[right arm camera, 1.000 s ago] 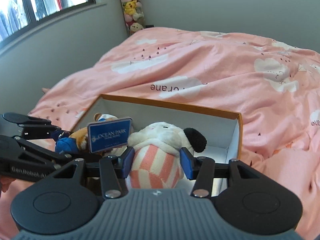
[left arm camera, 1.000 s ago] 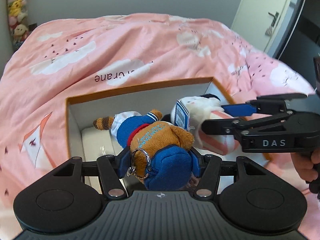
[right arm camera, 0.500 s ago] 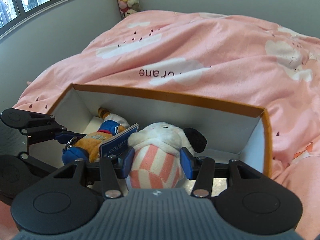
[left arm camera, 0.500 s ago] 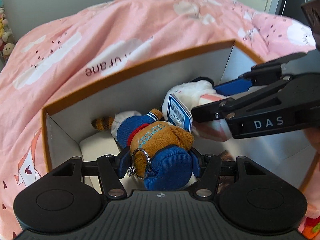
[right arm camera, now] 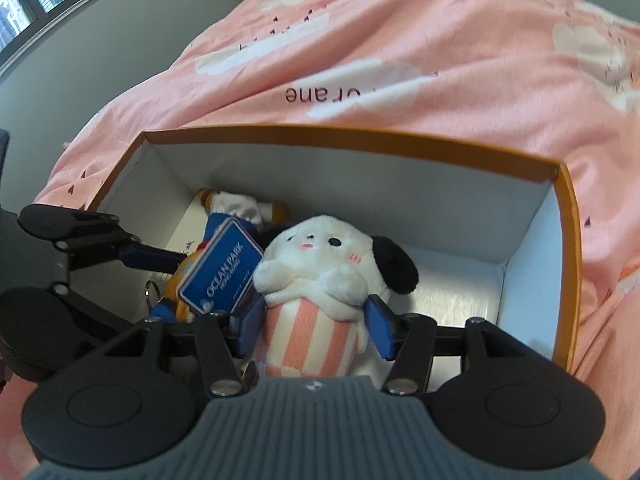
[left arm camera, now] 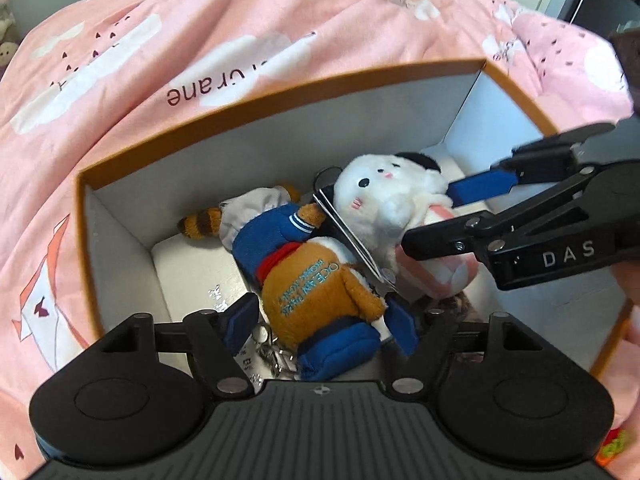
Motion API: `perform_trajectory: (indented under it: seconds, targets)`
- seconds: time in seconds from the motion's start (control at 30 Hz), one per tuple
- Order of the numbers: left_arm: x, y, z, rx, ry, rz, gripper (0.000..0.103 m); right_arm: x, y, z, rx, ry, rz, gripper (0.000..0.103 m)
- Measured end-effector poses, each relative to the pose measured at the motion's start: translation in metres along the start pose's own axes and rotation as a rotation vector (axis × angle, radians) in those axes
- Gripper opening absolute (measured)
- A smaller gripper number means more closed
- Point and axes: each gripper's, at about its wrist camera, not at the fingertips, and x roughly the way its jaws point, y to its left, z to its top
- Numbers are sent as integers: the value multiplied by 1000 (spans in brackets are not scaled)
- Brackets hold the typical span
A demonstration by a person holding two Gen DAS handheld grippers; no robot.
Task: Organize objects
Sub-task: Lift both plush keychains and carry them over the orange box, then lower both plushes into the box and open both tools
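- The orange-rimmed box (left arm camera: 280, 92) with white inner walls sits on a bed under a pink duvet (left arm camera: 200, 20) printed with white clouds.
- The left tool (left arm camera: 320, 322) reaches down into the box; its jaws have just been opening and now stand wide, with clear gaps between the blue pads (left arm camera: 240, 318) and the brown plush toy (left arm camera: 316, 292) lying between them (so the toy is no longer gripped).
- That toy, in a blue jacket and blue cap with a red neckerchief, lies on the box floor at the left end, its striped tail (left arm camera: 200, 226) pointing toward the far wall; a metal key ring (left arm camera: 276, 354) lies beside its head.
- A blue tag (right arm camera: 220, 270) reading OCEAN PARK stands between the two toys.
- The right tool (right arm camera: 314, 324) is also inside the box; its jaws have just been opening, and the white plush dog (right arm camera: 332, 256) with a black ear and pink-striped body sits between them, the right pad standing off from its side, the left pad very close (contact there I cannot tell).
- The dog rests near the middle of the box, touching the brown toy's side.
- The right end of the box floor (right arm camera: 460, 280) lies beyond the dog.
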Motion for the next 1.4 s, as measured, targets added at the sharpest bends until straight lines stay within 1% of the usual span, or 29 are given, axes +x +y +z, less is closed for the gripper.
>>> perform_trajectory:
  seconds: [0.07,0.13,0.17,0.2,0.23,0.27,0.4,0.5,0.67,0.73,0.8,0.87,0.9,0.97,1.0,1.1,1.2,1.27,1.33,1.4]
  targets:
    - [-10,2,-1,-10,-14,-22,82,-3,-5,0,37,9,27,60]
    - [-18,4,-2,-28,-28,-43,75,-8,-10,-1,73,15,52,60]
    - [-19,4,-1,-35,-33,-51,67,-10,-12,-2,90,17,65,59]
    - [-19,5,0,-39,-37,-51,59,-11,-14,-2,103,17,75,57]
    - [-16,3,1,-38,-34,-46,56,-12,-15,-3,114,16,75,47]
    - [-13,2,1,-37,-30,-41,53,-12,-15,-4,116,17,68,42]
    - [-8,-3,3,-51,-40,-33,49,-7,-13,-4,120,8,66,41]
    - [-6,-4,6,-45,-35,-18,49,-2,-7,-1,90,-5,57,40]
    - [-3,-6,3,-24,-12,0,49,7,6,-2,10,16,23,40]
    - [-1,-10,2,1,-10,21,50,8,7,-2,1,25,16,40]
    - [1,-14,2,16,-10,44,53,9,8,-1,-2,36,12,40]
    - [0,-14,2,5,-23,48,55,8,9,-1,-6,40,9,43]
    - [-3,-13,1,-3,-35,47,57,7,9,-1,-7,39,8,44]
    - [-10,-10,-3,-15,-63,35,59,2,10,-2,-13,28,-2,45]
    - [-15,-10,-5,-21,-77,30,60,-1,12,-3,-23,19,-11,48]
    - [-35,-14,-13,-24,-150,17,62,-17,19,-9,-59,-24,-57,49]
    - [-63,-26,-24,-22,-245,-2,68,-44,27,-20,-83,-93,-85,49]
    - [-81,-38,-35,-10,-310,-11,69,-65,32,-31,-92,-141,-101,49]
    - [-95,-51,-46,-3,-351,-36,69,-87,36,-46,-95,-184,-116,49]
    - [-104,-62,-57,-14,-366,-78,69,-106,38,-62,-83,-208,-140,49]
